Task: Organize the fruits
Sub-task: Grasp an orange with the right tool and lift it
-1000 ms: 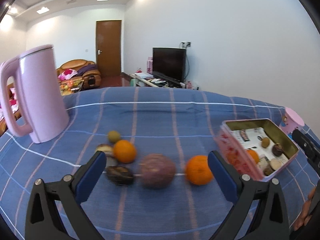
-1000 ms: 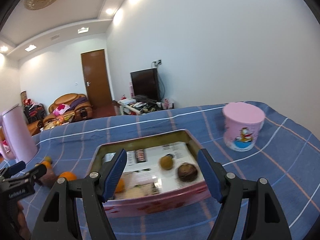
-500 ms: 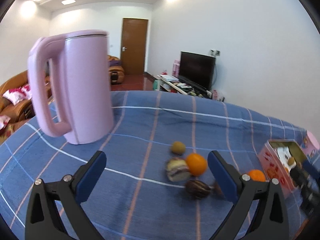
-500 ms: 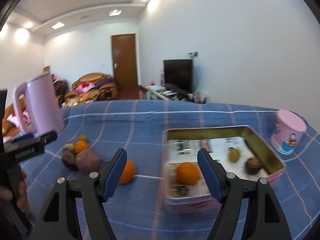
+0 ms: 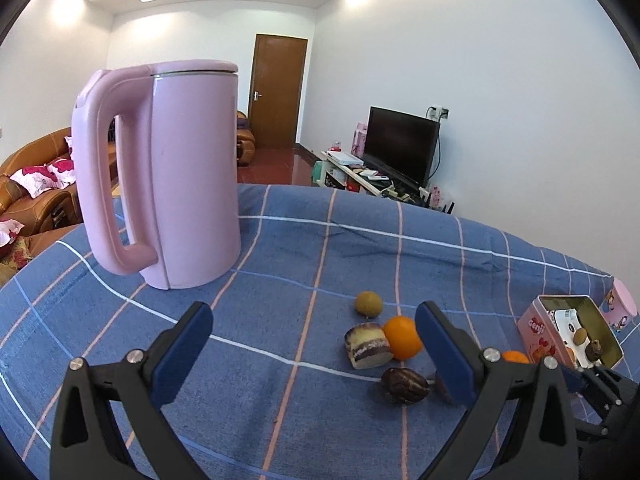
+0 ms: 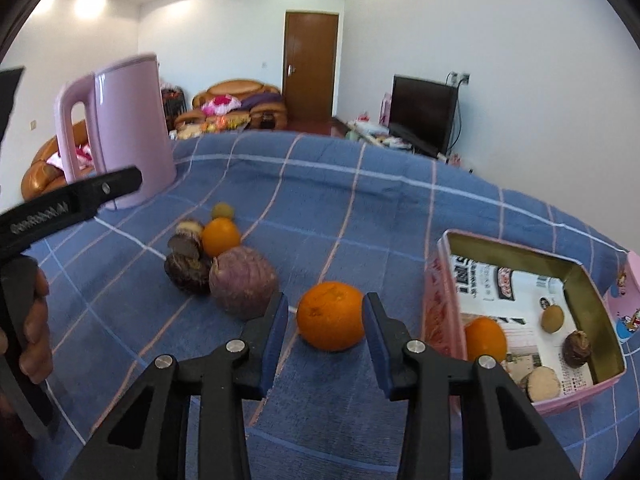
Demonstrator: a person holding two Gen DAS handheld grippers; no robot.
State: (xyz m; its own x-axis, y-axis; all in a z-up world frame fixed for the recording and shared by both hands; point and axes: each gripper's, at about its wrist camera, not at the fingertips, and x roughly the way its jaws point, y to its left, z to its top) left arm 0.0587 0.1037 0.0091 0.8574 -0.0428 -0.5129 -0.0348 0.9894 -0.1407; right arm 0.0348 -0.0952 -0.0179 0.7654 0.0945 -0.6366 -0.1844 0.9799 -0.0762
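An orange [image 6: 331, 316] lies on the blue checked cloth between the fingers of my right gripper [image 6: 325, 330], which is open around it with small gaps on both sides. A purple round fruit [image 6: 243, 282], a dark fruit [image 6: 187, 271], a second orange [image 6: 220, 236] and a small green fruit [image 6: 222, 211] lie in a cluster to its left. The pink tin [image 6: 448, 256] on the right holds several fruits. My left gripper [image 5: 312, 350] is open and empty above the cloth, left of the cluster [image 5: 402, 338].
A tall pink kettle [image 5: 168, 200] stands at the back left of the table. A pink cup [image 5: 622, 310] stands beyond the tin. A cut cake-like piece [image 5: 367, 346] lies by the second orange. The left gripper's body [image 6: 60, 208] shows at the right wrist view's left edge.
My right gripper has swung left from the tin, come down around the loose orange and narrowed. My left gripper has turned left toward the kettle, so the fruits now sit to its right.
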